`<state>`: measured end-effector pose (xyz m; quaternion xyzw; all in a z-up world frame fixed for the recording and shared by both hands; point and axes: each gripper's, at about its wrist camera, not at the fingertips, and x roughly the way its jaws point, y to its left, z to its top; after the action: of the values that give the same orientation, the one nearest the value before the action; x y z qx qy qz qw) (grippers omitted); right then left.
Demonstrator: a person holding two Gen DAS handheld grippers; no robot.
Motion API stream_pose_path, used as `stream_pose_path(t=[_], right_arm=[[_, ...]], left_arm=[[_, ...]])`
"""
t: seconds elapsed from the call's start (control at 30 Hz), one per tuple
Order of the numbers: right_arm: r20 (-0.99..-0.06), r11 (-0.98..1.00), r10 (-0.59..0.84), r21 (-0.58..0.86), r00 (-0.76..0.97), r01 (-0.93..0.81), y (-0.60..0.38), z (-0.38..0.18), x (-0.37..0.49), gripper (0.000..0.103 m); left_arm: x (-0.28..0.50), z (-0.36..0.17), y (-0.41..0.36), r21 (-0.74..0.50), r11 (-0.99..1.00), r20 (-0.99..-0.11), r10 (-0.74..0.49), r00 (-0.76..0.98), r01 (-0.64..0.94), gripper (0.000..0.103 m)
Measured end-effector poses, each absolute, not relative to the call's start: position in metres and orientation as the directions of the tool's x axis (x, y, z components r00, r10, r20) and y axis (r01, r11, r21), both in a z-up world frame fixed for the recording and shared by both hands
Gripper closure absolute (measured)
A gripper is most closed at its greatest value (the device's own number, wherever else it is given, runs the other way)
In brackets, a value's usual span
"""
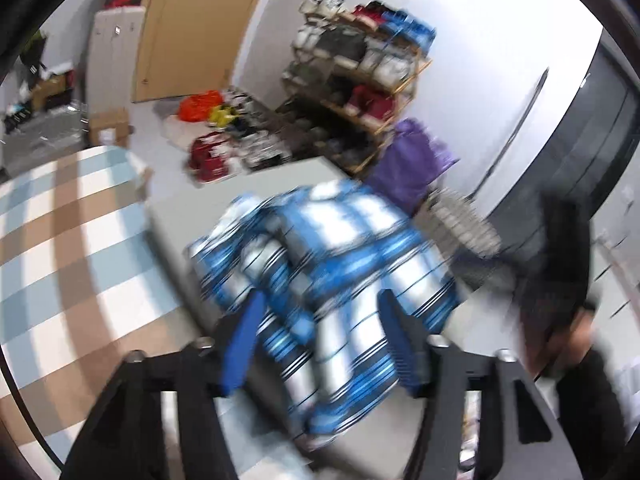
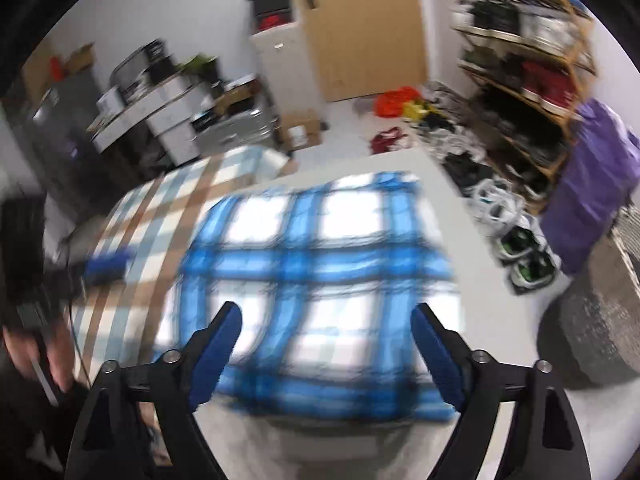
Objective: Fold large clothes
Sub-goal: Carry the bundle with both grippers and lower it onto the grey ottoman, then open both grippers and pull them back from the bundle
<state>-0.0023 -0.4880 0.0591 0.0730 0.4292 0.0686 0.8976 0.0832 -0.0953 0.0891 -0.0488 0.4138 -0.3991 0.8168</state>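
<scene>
Blue pads of left hand-held gripper [image 1: 320, 316] fill bottom of left wrist view, jaws apart, nothing pinched; blue-and-white plaid garment [image 1: 320, 264] lies bunched just beyond and between the tips, centre frame, on grey bench [image 1: 208, 200]. Frame is motion-blurred, so whether pads brush the cloth can't be told. Right hand-held gripper [image 2: 326, 320] in right wrist view likewise stands wide, released, fingers at lower centre w/ same garment [image 2: 320, 264] spread flatter in mid frame on the bench [image 2: 452, 200]; no cloth clamped.

Checked brown/pale-blue/white sheet [image 1: 68, 240] covers left side of left view, beside bench. Wooden shelf rack [image 1: 360, 68] stuffed w/ shoes and folded items sits upper centre-right; purple cloth [image 1: 412, 160] hangs by its lower end. Tan door [image 2: 360, 28] at top centre of right view, red-orange bag [image 2: 394, 100] on floor below it. Person's hand [image 2: 36, 344] shows blurred at lower left of right view, near other gripper's blue pad.
</scene>
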Motion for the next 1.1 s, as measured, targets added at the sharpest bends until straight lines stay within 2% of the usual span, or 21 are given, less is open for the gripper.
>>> stream_pose_path(t=[0.07,0.17,0.3,0.4,0.47,0.53,0.67,0.8,0.9,1.1], right_arm=[[-0.796,0.982,0.183,0.173,0.577,-0.073,-0.472,0.041,-0.001,0.013],[-0.848,0.994,0.104,0.104,0.520,-0.030,-0.459,0.009,0.000,0.012],[-0.823,1.000,0.024,0.028,0.567,-0.002,-0.444,-0.003,-0.007,0.011],[-0.815,0.999,-0.008,-0.035,0.579,-0.037,-0.431,-0.008,-0.017,0.007],[-0.816,0.998,-0.001,-0.037,0.578,-0.051,-0.427,-0.008,-0.022,0.007],[-0.803,0.998,0.053,0.034,0.594,-0.044,-0.433,0.000,-0.032,0.007],[-0.754,0.963,0.202,0.269,0.625,0.014,-0.465,0.004,-0.049,0.007],[-0.669,0.876,0.286,0.472,0.686,0.096,-0.489,0.010,-0.074,0.007],[-0.629,0.863,0.277,0.495,0.726,0.099,-0.486,0.021,-0.087,0.007],[-0.633,0.856,0.269,0.502,0.726,0.120,-0.469,0.031,-0.074,0.006]], left_arm=[[0.093,0.096,-0.107,-0.452,0.647,-0.624,-0.721,0.300,0.615,0.040],[0.108,0.070,-0.149,-0.527,0.594,-0.696,-0.712,0.093,0.608,0.040],[0.110,0.041,-0.174,-0.437,0.669,-0.795,-0.600,0.091,0.601,0.040],[0.118,0.021,-0.166,-0.482,0.684,-0.798,-0.600,0.047,0.548,0.041],[0.122,0.016,-0.155,-0.539,0.663,-0.765,-0.643,0.027,0.519,0.041],[0.119,0.018,-0.148,-0.550,0.646,-0.749,-0.662,0.030,0.530,0.041],[0.104,0.029,-0.148,-0.444,0.658,-0.783,-0.615,0.095,0.609,0.041],[0.094,0.039,-0.146,-0.363,0.678,-0.800,-0.579,0.159,0.639,0.040],[0.091,0.041,-0.136,-0.372,0.684,-0.798,-0.581,0.160,0.627,0.040],[0.091,0.039,-0.117,-0.403,0.715,-0.795,-0.583,0.169,0.571,0.040]])
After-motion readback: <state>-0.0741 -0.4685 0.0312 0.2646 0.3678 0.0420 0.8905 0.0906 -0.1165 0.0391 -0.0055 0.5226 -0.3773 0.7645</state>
